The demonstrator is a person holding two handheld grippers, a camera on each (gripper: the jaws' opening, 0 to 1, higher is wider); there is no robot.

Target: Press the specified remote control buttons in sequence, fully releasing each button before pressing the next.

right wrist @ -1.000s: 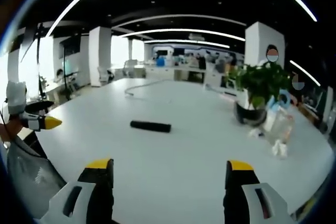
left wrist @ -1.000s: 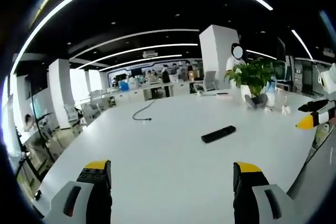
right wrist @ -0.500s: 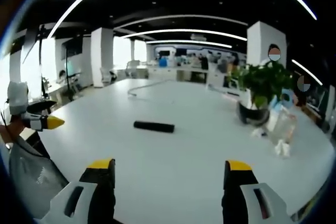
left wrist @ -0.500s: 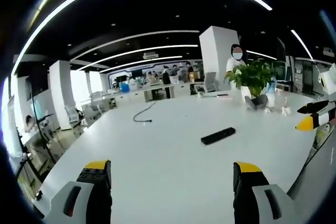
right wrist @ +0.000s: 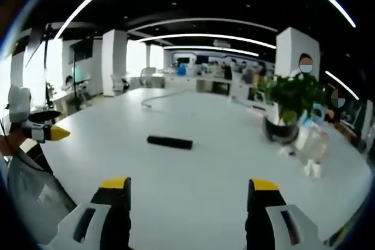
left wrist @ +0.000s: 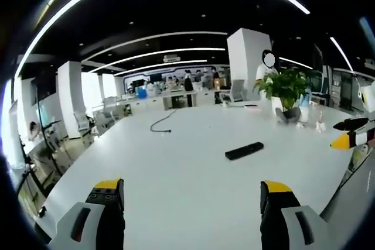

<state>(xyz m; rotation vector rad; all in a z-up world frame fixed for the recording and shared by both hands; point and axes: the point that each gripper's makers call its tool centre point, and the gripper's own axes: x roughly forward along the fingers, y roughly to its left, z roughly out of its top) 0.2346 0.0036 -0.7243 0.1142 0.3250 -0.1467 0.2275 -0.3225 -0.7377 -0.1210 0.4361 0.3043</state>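
In the left gripper view my left gripper (left wrist: pixel 192 200) has its yellow-tipped jaws spread wide with nothing between them, hanging over the near part of the white table (left wrist: pixel 176 174). My right gripper (right wrist: pixel 185 198) is the same in the right gripper view: jaws apart, released, holding nothing. The remote control (left wrist: pixel 244 150) lies flat on the table well ahead of both, and neither gripper touches it; in the right gripper view the remote control (right wrist: pixel 169 141) lies crosswise, a dark bar alone on bare tabletop. Taking the remote as my landmark: beyond it and off to one side stands a potted plant (left wrist: pixel 285 92) near the table's far edge, with some small clear items (right wrist: pixel 310 144) just beside the pot that I can't make out. Farther beyond the remote a dark cable (left wrist: pixel 162 123) curls on the tabletop. A person (left wrist: pixel 265 69) stands behind the plant, by a white column (left wrist: pixel 245 57).
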